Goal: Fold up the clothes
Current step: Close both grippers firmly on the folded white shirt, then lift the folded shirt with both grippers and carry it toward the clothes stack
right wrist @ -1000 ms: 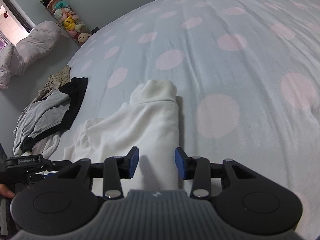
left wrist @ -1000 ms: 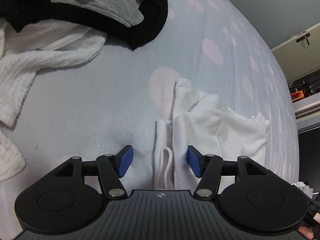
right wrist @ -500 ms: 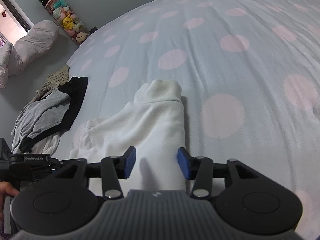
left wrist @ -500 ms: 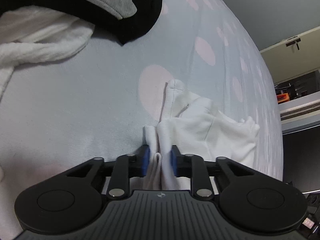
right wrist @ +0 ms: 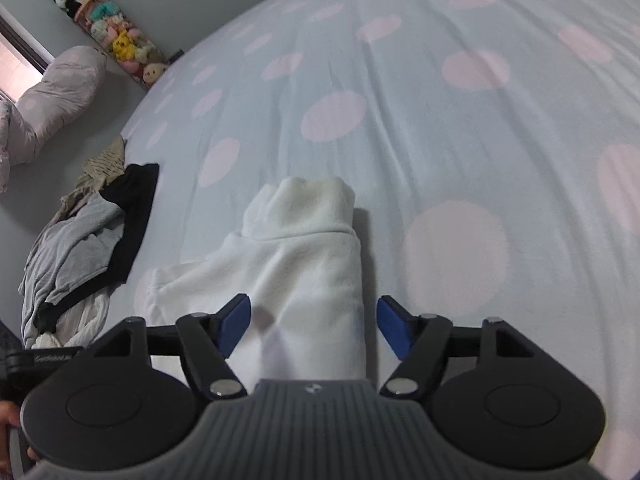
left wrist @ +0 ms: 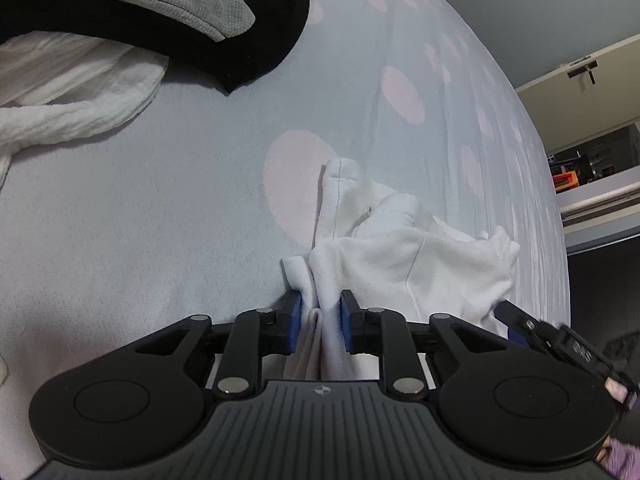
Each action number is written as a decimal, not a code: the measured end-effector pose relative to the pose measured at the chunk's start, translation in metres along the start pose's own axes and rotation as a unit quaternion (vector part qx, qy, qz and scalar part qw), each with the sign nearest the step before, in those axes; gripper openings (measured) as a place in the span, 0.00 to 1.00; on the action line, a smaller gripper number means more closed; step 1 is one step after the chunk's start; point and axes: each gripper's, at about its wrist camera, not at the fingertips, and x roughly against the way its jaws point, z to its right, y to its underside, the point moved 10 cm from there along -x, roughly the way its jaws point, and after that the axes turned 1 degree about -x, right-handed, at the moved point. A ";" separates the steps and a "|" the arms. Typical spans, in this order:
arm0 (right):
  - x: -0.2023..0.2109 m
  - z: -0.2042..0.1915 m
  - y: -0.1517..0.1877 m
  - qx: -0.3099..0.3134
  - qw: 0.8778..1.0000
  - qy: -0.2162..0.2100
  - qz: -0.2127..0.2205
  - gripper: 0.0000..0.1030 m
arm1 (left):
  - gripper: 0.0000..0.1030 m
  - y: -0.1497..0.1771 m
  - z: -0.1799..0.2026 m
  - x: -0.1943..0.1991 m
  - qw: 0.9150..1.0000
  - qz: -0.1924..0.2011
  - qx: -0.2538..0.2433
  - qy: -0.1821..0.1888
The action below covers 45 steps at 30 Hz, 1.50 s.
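White garment (left wrist: 404, 248): lying on the polka-dot bed (left wrist: 160, 208), partly folded; its long axis is running straight away from both sets of jaws, toward the far cuff-like end (right wrist: 308, 204).
Left side of the garment: a bunched near edge is sitting between the jaws of the left gripper (left wrist: 319, 322), which is pointing down at the bed.
Left jaws: standing narrow with the blue pads (left wrist: 295, 320) pressing on that gathered fold; they are easing open very slightly, the cloth staying between them.
Clothes pile (left wrist: 132, 12): grey, black and white pieces are lying well apart from the garment, up and to the left in the left wrist view.
Right side of the garment: the folded right edge is running lengthwise under the right gripper (right wrist: 315, 326), between its jaws.
Right jaws: standing wide and opening, the pads not touching the cloth on either side.
Which hand is nearer: the left one is already gripping; the right one is hovering just over the near end.
Coming move, as a judgement: the right jaws are likely needing to close on the near edge so both hands can carry it along the long axis toward the far end.
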 end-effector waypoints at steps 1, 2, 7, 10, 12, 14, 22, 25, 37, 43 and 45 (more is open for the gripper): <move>-0.004 0.000 0.000 -0.002 1.000 -0.003 -0.004 0.70 | 0.21 0.000 -0.001 0.000 1.000 -0.002 0.005 0.003; -0.009 0.000 -0.001 -0.003 1.000 -0.006 -0.008 0.70 | 0.22 0.001 -0.002 0.000 1.000 -0.004 0.012 0.008; -0.021 -0.004 -0.006 0.002 1.000 -0.016 -0.009 0.75 | 0.24 0.001 -0.007 -0.001 0.999 -0.016 0.028 0.027; -0.024 -0.005 -0.009 0.004 1.000 -0.021 -0.009 0.76 | 0.24 -0.001 -0.011 -0.001 0.998 -0.029 0.036 0.042; -0.025 -0.005 -0.009 0.003 1.000 -0.025 -0.009 0.77 | 0.24 -0.002 -0.013 -0.001 0.997 -0.038 0.039 0.050; -0.025 -0.004 -0.009 0.005 0.999 -0.031 -0.010 0.77 | 0.24 -0.002 -0.014 -0.001 0.997 -0.043 0.039 0.053; -0.024 -0.002 -0.009 0.003 0.998 -0.055 -0.008 0.77 | 0.25 -0.002 -0.012 -0.009 0.996 -0.051 0.043 0.056; -0.025 0.000 -0.011 -0.005 0.998 -0.067 -0.004 0.77 | 0.27 -0.001 -0.008 -0.013 0.997 -0.051 0.034 0.056; -0.023 0.012 -0.013 -0.037 0.996 -0.087 0.002 0.31 | 0.24 -0.002 0.000 -0.019 0.997 -0.039 0.018 0.071; -0.009 -0.005 -0.014 0.000 0.996 -0.084 0.022 0.18 | 0.20 -0.002 0.002 -0.011 0.997 -0.021 0.007 0.071; -0.001 -0.012 -0.016 0.013 0.996 -0.083 0.030 0.18 | 0.19 -0.002 0.002 -0.006 0.997 -0.012 0.005 0.071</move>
